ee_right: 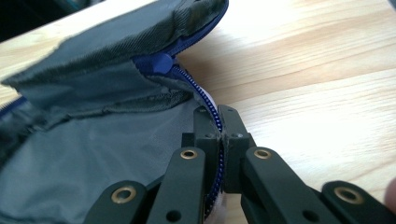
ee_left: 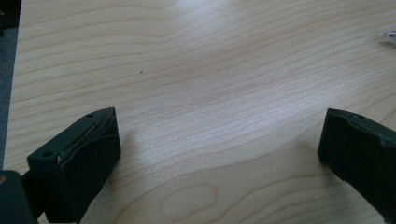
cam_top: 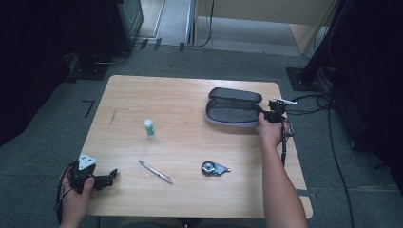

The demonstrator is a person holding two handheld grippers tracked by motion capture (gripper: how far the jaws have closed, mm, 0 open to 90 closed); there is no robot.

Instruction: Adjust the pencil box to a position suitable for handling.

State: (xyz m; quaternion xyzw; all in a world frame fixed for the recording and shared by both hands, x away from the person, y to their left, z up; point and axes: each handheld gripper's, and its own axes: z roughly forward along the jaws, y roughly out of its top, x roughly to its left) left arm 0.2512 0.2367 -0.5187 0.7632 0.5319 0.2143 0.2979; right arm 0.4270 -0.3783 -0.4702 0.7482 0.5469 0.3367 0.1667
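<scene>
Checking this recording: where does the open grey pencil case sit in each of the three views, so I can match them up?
High view: the pencil case lies open at the table's far right, its right end at the right gripper.
Left gripper view: not in it.
Right gripper view: its grey lining spreads across the left, and the jaws pinch its blue zipper edge.
Shared landmark: the light wooden table.

No readable text, label, brand, number or sign anywhere. Glue stick [cam_top: 149, 128] near desk [cam_top: 190, 95] centre carries green-and-white wrapper (print too small to make out). Pen [cam_top: 156, 172] toward near edge, tape dispenser [cam_top: 214, 168] beside it: no legible marking. Pencil case [cam_top: 233, 107] at far right corner: plain grey fabric, blue zip, no logo seen.
</scene>
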